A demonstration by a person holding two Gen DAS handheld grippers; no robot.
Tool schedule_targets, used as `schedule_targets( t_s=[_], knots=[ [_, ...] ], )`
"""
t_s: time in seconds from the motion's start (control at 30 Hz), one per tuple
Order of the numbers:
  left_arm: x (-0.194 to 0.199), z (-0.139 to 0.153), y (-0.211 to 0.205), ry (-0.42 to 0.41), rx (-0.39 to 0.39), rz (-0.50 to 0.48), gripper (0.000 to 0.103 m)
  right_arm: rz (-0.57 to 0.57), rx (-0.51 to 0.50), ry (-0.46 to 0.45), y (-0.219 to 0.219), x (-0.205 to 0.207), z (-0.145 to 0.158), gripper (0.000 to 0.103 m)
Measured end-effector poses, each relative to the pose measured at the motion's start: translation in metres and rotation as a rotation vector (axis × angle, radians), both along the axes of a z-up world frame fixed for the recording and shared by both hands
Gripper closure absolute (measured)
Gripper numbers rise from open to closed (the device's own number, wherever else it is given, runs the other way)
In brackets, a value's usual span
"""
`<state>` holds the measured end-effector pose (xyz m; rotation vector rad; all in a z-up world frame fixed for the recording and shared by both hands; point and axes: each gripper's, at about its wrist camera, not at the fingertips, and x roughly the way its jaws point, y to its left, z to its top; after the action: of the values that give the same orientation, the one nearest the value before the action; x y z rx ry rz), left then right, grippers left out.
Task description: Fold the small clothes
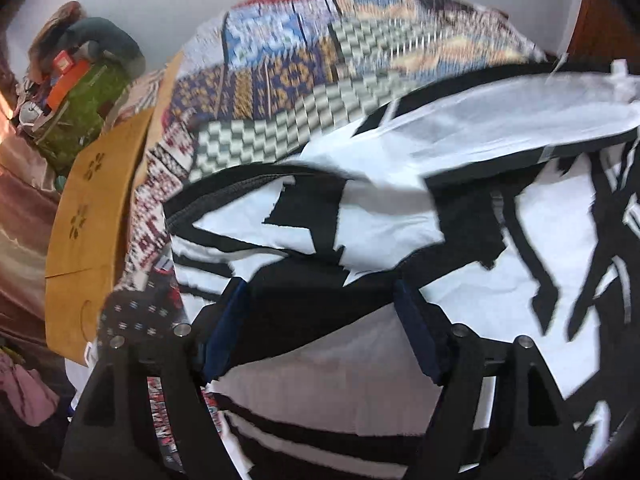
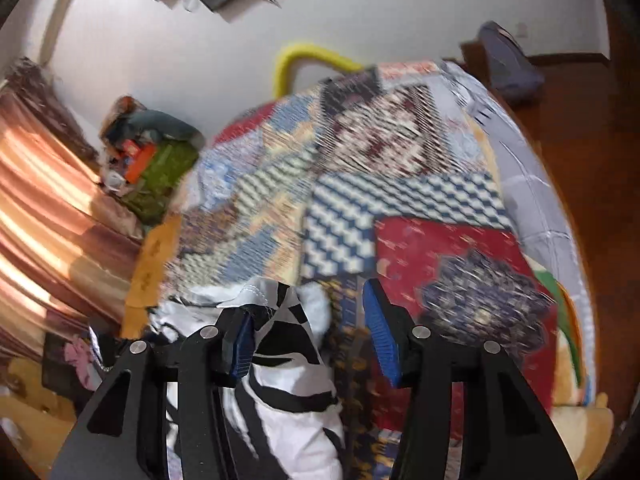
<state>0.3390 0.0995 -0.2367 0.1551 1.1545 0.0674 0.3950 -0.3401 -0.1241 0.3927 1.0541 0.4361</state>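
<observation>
Room: I'm working over a bed spread with a patchwork quilt (image 2: 400,184), a pale wall behind it and copper curtains (image 2: 36,200) off to one side; both views are smeared with motion blur.

Garment: the small piece I'm folding is a black-and-white patterned garment (image 1: 460,288), lying rumpled on the quilt near me, with one flap turned over its middle in the left view.

Left gripper (image 1: 320,316): jaws spread wide, poised right over the cloth. I judge nothing is pinched; the fabric runs under and between the fingers without either pad closing on it.

Right gripper (image 2: 308,320): jaws parted too. A ridge of the garment's edge stands up between them, touching the left pad (image 2: 244,344), while the other pad sits apart from it over the quilt.

Why held so: I read both grippers as straddling cloth, placed to bite an edge at each end so a fold can be carried over evenly.

Side clutter: a tan board (image 1: 92,216) lies beside the bed, well away from the work.
</observation>
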Motion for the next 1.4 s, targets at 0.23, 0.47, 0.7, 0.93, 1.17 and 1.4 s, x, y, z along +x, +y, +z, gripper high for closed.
schedule_targets(
  t_s=[0.23, 0.47, 0.7, 0.93, 1.17, 1.4],
  knots=[
    [-0.001, -0.004, 0.004, -0.009, 0.004, 0.022, 0.018, 0.045, -0.020, 0.074, -0.009, -0.004, -0.021, 0.057],
    [0.011, 0.018, -0.022, -0.054, 0.028, -0.040, 0.018, 0.126, -0.126, 0.065, 0.021, -0.006, -0.018, 0.043],
    [0.040, 0.018, -0.049, -0.054, 0.050, -0.080, 0.018, 0.160, -0.178, -0.080, 0.050, -0.022, -0.002, 0.043],
    [0.066, 0.018, -0.025, -0.071, 0.022, 0.034, 0.018, 0.297, -0.259, -0.120, 0.108, -0.032, -0.024, 0.043],
    [0.069, 0.013, 0.042, -0.070, 0.050, 0.193, 0.018, 0.251, -0.385, -0.132, 0.124, -0.015, -0.063, 0.043],
    [0.043, 0.026, 0.078, -0.100, -0.008, 0.236, 0.018, 0.079, -0.491, -0.173, 0.087, -0.001, -0.052, 0.043]
  ],
)
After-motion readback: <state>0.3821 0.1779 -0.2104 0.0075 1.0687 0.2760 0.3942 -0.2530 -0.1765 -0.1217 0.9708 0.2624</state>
